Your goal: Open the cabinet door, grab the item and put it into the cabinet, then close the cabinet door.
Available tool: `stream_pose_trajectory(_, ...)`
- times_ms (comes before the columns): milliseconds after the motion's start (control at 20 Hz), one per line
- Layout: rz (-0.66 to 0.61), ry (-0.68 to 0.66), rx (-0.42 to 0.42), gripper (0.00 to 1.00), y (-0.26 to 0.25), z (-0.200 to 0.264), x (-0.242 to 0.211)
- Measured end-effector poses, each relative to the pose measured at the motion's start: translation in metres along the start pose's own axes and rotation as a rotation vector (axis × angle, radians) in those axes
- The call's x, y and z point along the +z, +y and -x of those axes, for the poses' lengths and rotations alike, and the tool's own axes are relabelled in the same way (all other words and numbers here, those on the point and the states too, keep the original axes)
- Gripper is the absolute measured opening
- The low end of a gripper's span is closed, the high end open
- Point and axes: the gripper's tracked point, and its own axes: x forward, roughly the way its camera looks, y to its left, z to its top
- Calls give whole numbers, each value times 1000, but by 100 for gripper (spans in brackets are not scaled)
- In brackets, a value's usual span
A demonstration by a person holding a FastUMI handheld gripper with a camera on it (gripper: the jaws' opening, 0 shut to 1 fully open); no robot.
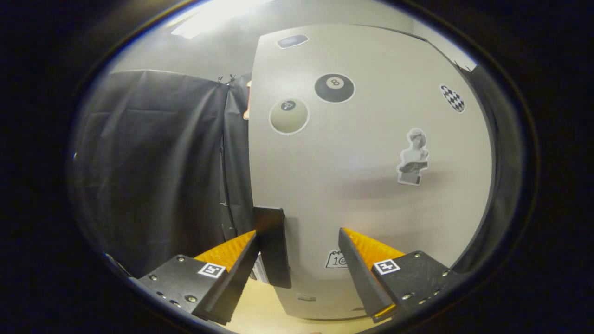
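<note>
Between the spread, empty fingers of the gripper (297,250) stands the sticker-covered cabinet door (366,176) with its dark handle (274,246) by the left finger, fitting opening or closing.

The hand-held gripper (297,260) has two wedge-shaped fingers with ribbed inner pads (366,248). Each finger sits on a flat dark mounting block studded with small silver screws. A square black-and-white marker tag is stuck on each block, at 7 o'clock and at 5 o'clock.
</note>
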Motion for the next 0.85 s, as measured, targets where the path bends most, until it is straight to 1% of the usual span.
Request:
stream_pose_trajectory(350,-12,3,16,100,-1,-3,0)
stream_pose_trajectory(500,-34,-22,19,100,-2,0,11)
stream_pose_trajectory(600,-28,-62,-5,100,-11,7,25)
stream_pose_trajectory(850,24,-168,-94,99,-48,52,69)
